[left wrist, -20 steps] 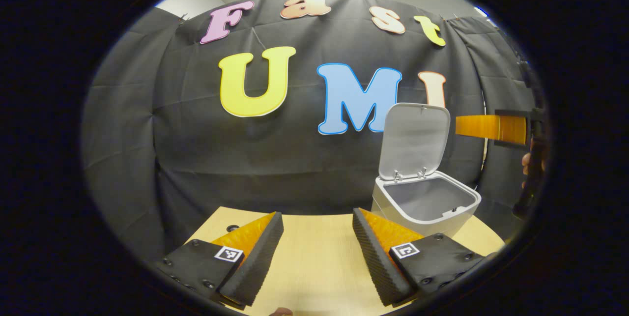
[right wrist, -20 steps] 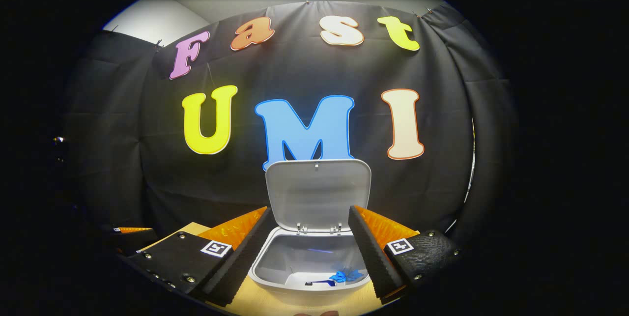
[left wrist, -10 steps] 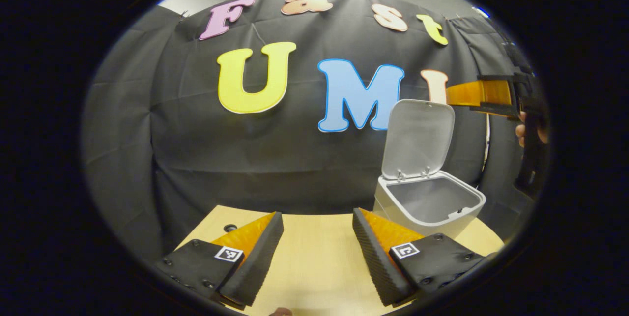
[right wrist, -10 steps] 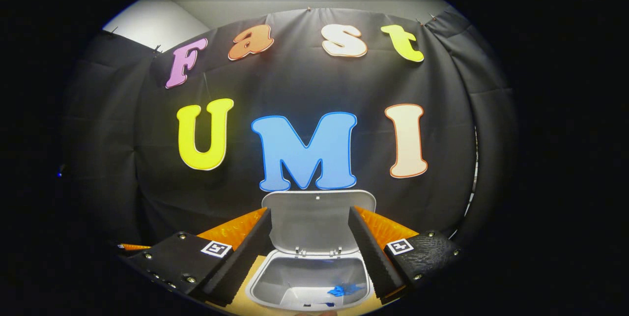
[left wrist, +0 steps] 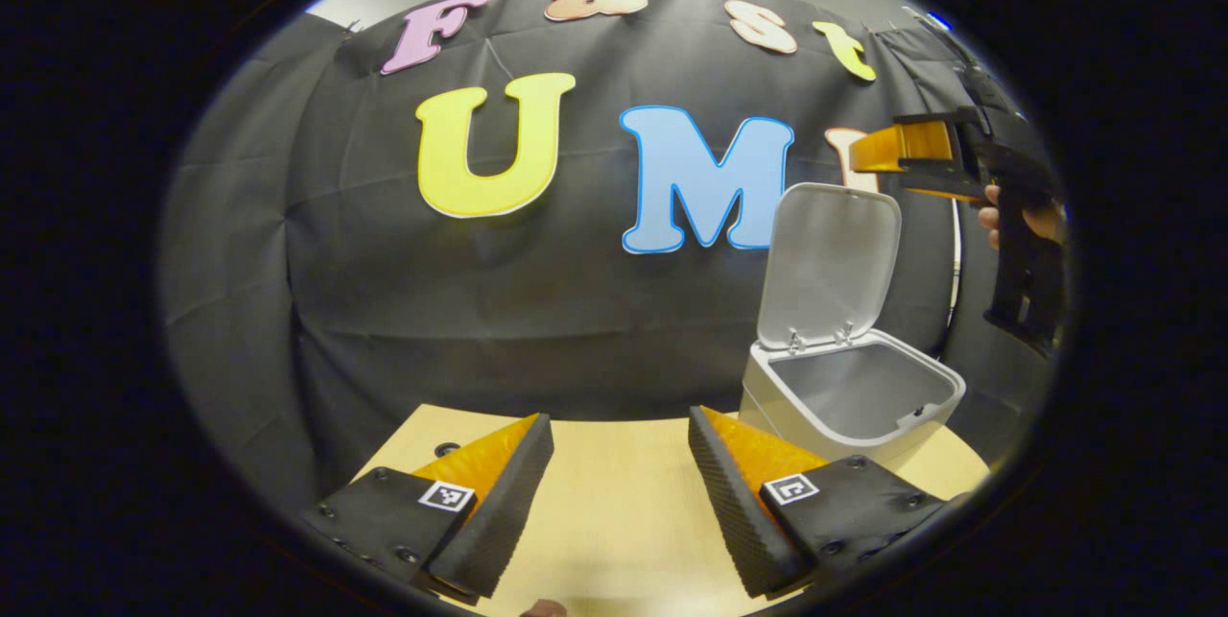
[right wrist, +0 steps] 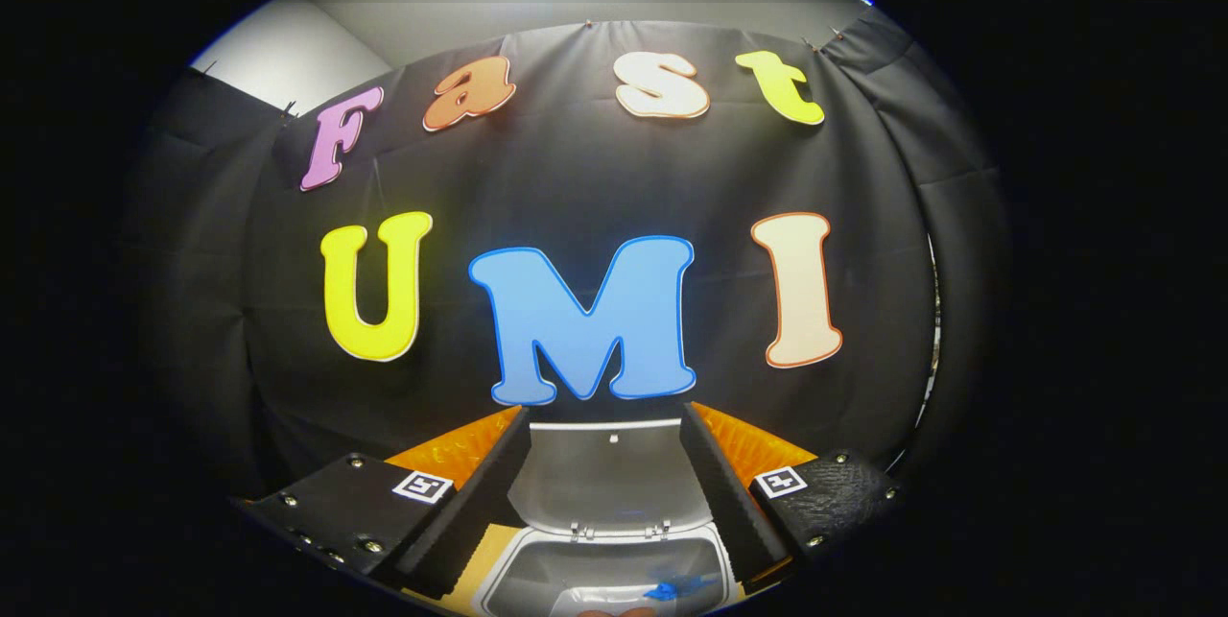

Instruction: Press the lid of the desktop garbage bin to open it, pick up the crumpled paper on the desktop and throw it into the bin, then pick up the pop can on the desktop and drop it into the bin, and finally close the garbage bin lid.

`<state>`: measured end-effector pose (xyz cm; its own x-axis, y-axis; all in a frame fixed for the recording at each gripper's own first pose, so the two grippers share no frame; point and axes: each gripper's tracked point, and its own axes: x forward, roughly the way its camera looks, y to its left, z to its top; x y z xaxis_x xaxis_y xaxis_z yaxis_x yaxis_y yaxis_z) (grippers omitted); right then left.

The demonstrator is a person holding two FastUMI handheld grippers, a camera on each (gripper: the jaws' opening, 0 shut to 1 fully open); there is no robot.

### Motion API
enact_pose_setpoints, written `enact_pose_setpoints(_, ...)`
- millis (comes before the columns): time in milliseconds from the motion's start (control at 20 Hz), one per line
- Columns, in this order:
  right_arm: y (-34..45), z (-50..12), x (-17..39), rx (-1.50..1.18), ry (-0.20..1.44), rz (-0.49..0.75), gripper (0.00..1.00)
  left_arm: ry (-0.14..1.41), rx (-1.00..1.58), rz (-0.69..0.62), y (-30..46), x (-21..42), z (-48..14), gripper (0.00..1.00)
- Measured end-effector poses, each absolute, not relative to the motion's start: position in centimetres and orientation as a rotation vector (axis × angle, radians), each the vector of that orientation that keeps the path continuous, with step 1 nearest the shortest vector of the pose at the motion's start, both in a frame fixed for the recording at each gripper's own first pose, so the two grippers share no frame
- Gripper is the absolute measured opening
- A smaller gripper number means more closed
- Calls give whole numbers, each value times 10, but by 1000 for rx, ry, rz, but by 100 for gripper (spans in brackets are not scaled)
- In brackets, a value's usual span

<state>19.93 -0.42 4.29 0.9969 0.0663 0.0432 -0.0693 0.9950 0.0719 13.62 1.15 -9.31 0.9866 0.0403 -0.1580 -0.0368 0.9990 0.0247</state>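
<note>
Both your grippers, left (left wrist: 621, 502) and right (right wrist: 604, 487), have fingers spread wide, holding nothing. Bin (left wrist: 849, 401) sits open on the tabletop (left wrist: 614, 502); shove the lid (left wrist: 830, 257) off-center and you'll probably tip it.

In the right gripper view, the garbage bin (right wrist: 604, 579) is cut off at the bottom edge, so just its back rim and a bit of its inside show. Something small and blue (right wrist: 672, 588) lies inside, but it is too small and too cut off to tell what it is. The two sides of the open lid (right wrist: 609, 483) hide behind the right gripper (right wrist: 604, 492). In the left gripper view, the right gripper (left wrist: 911, 152) sits at the far right edge, partly cut off, so you cannot tell how its jaws stand. The hand (left wrist: 1017, 219) holding it is mostly hidden. The desk (left wrist: 614, 502) is cut off at the bottom.
</note>
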Motion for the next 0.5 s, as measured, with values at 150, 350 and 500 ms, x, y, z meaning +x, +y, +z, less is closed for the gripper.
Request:
enact_pose_setpoints(150,-9,53,215,74,-86,48,98,166,18,48,17,140,-97,94)
enact_pose_setpoints(350,-13,52,234,63,-110,26,100,177,11,68,28,141,-101,94)
enact_pose_setpoints(500,-17,38,243,65,-77,9,99,183,10,87,38,140,-103,94)
